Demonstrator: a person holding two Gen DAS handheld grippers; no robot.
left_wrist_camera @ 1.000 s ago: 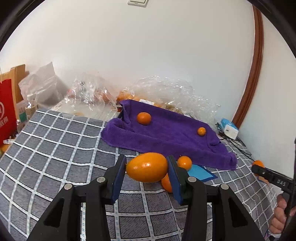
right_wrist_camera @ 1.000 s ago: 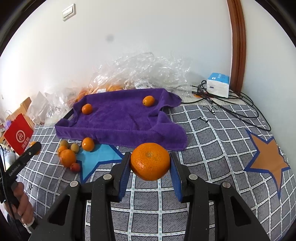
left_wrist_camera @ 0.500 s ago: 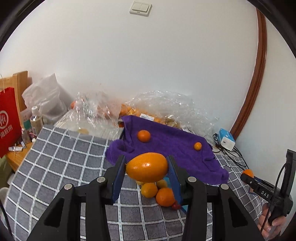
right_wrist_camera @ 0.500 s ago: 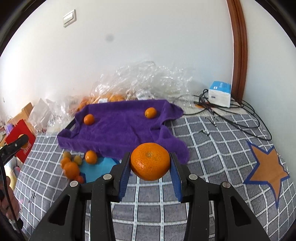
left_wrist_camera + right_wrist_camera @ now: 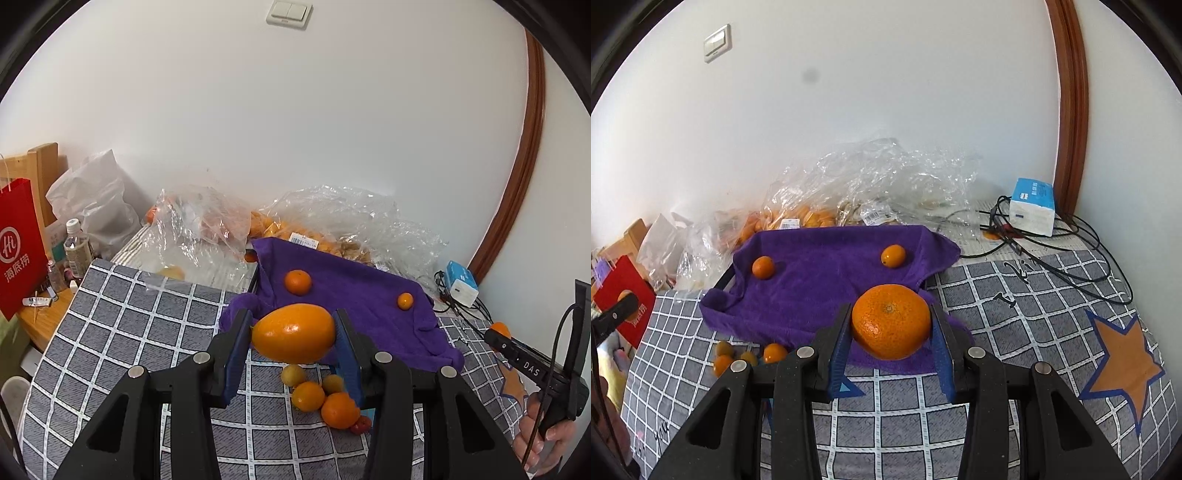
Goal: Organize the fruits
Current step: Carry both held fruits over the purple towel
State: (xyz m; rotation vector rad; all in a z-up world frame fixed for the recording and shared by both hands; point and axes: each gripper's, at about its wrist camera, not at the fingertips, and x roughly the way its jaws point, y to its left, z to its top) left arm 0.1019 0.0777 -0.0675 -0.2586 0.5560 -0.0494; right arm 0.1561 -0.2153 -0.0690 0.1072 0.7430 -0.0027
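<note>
My left gripper (image 5: 294, 334) is shut on an oval orange fruit (image 5: 293, 332), held in the air above the checked sheet. Below it a small cluster of loose fruits (image 5: 321, 397) lies on the sheet. My right gripper (image 5: 891, 328) is shut on a round mandarin (image 5: 891, 320), held over the near edge of the purple towel (image 5: 820, 288). Two small oranges rest on the towel, one at the left (image 5: 763, 267) and one at the right (image 5: 893, 255). The same towel (image 5: 354, 295) shows in the left wrist view with both fruits on it.
Clear plastic bags (image 5: 871, 184) with more fruit lie against the wall behind the towel. A blue and white box (image 5: 1032, 206) with black cables (image 5: 1082, 254) sits at the right. A red paper bag (image 5: 18, 251) and bottles stand at the left. A hand (image 5: 539, 443) holds the other gripper.
Both grippers have risen with their fruit still held. The towel and loose fruits now lie lower and farther off in both views.
</note>
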